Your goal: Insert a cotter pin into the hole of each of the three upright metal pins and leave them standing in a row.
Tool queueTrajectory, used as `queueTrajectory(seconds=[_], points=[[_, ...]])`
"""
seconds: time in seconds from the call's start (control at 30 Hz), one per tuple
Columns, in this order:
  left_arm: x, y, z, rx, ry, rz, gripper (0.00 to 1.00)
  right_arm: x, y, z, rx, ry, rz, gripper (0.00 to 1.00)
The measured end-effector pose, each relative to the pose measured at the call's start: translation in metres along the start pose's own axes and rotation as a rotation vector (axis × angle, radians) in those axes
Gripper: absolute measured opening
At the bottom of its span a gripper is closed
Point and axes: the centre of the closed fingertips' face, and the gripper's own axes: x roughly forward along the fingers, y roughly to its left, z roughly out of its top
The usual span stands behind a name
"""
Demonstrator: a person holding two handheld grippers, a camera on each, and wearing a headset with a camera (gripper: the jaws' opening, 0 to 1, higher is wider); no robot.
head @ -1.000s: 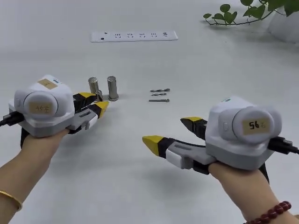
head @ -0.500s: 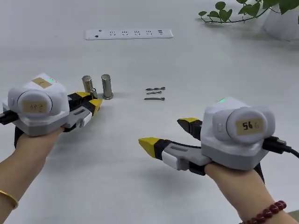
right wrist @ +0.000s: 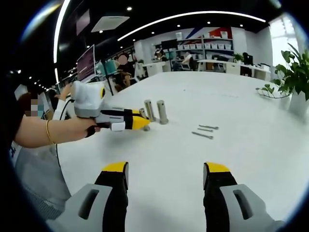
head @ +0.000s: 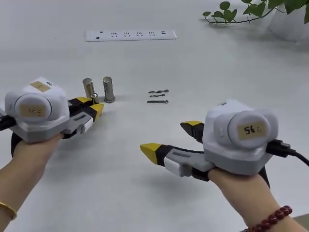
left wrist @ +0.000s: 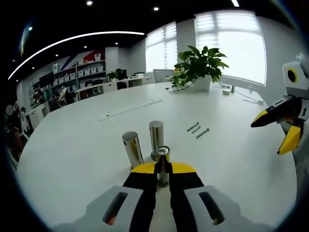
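One metal pin (left wrist: 162, 164) stands upright, clamped between the jaws of the left gripper (head: 91, 103) at the left of the worktop (head: 193, 63). Two other metal pins (head: 108, 89) stand just beyond it. Three cotter pins (head: 158, 96) lie to their right. The right gripper (head: 168, 137) hovers nearer, jaws wide apart, holding nothing.

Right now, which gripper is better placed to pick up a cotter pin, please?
The right gripper: open and empty, with the cotter pins lying ahead of it; the left gripper is shut on a metal pin.
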Motion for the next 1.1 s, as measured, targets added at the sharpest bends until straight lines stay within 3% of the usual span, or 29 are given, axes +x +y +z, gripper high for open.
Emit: queueTrajectory(seconds=[0.13, 0.87, 1.1], points=[[-0.003, -0.005, -0.001, 0.021, 0.008, 0.004, 0.06, -0.002, -0.002, 0.0, 0.0, -0.001, -0.007, 0.59], [-0.018, -0.033, -0.003, 0.009, -0.001, -0.013, 0.06, -0.003, 0.004, -0.001, 0.012, -0.001, 0.005, 0.58], [-0.021, -0.039, -0.009, 0.004, 0.008, -0.021, 0.06, -0.004, 0.006, -0.004, 0.015, 0.003, 0.007, 0.58]])
